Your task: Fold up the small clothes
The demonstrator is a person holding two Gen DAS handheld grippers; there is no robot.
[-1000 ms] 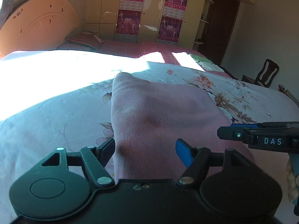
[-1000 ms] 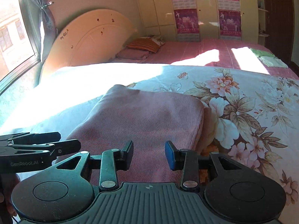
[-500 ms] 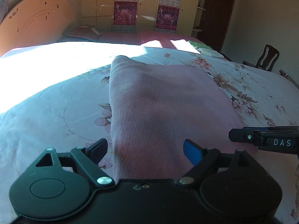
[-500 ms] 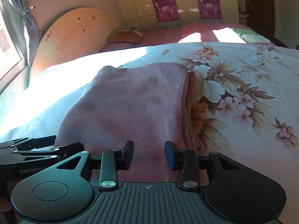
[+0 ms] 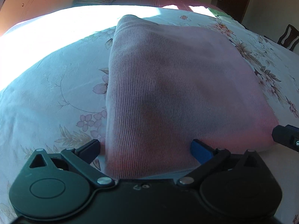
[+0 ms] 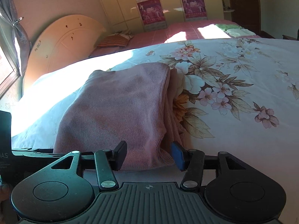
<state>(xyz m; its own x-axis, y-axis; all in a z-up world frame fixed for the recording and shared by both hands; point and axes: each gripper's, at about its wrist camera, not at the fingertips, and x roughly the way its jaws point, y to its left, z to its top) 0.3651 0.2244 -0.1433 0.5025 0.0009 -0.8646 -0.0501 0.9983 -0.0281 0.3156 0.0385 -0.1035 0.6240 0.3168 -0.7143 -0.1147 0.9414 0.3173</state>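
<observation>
A pink ribbed garment (image 5: pixel 177 85) lies folded into a rectangle on the floral bedsheet (image 5: pixel 56 93). It also shows in the right wrist view (image 6: pixel 119 112), with folded layers along its right edge. My left gripper (image 5: pixel 145 149) is open, its jaws straddling the garment's near left corner. My right gripper (image 6: pixel 148 155) is open, its jaws on either side of the garment's near right corner. The tip of the right gripper (image 5: pixel 286 138) shows at the right edge of the left wrist view, and the left gripper (image 6: pixel 28 155) shows at the left of the right wrist view.
A curved wooden headboard (image 6: pixel 61 43) stands at the left. A second bed with a pink cover (image 6: pixel 186 31), a striped pillow (image 6: pixel 115 40) and folded green cloths (image 6: pixel 235 30) lies behind. Wardrobes (image 6: pixel 168 3) line the far wall. A chair (image 5: pixel 286 37) stands far right.
Both grippers have dropped lower and closer to the garment's near edge. The left gripper's jaws have opened wider, and the cloth sits between the jaws of each gripper.
</observation>
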